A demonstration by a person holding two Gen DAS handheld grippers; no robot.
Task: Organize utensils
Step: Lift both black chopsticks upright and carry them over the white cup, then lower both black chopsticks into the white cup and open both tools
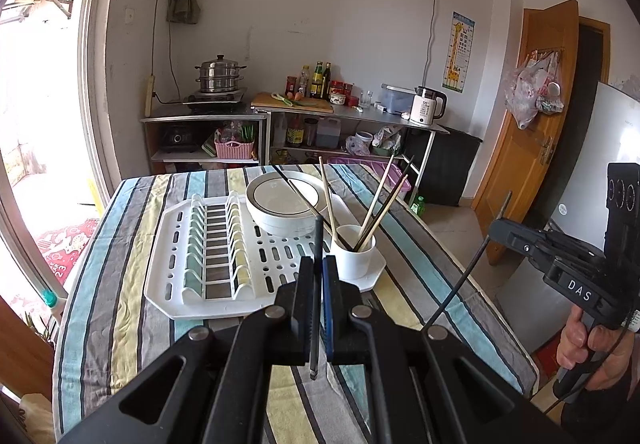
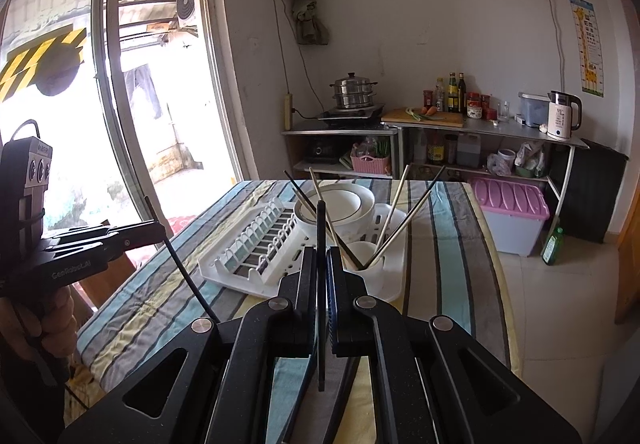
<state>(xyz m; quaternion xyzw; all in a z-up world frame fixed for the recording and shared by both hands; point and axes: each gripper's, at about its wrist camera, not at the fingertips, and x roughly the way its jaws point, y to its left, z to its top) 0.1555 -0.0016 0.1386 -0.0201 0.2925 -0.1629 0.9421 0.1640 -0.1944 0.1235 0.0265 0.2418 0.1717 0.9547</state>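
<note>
Holding one dark chopstick apiece, both grippers hover above the near end of the striped tablecloth [image 1: 132, 308]. The left gripper [image 1: 319, 268] has its jaws pinched nearly together on a black chopstick [image 1: 317, 244] that stands almost upright between the pads, its lower end poking out below them. The right gripper [image 2: 321, 260] is clamped just as narrowly on another black chopstick [image 2: 321, 228], also close to upright. In the left wrist view the right gripper appears at the right edge, a hand [image 1: 592, 348] wrapped round its handle, its thin dark stick slanting down toward the table. The right wrist view shows the left gripper at the left edge with its stick slanting likewise. Farther along the table lies a white dish rack [image 1: 188, 276], its slotted section on the left. On its far right part sit stacked white bowls [image 1: 280, 212], and on its near right corner stands a white cup [image 1: 354, 256] holding several chopsticks [image 1: 380, 204] that fan outward, some pale, some dark.
</note>
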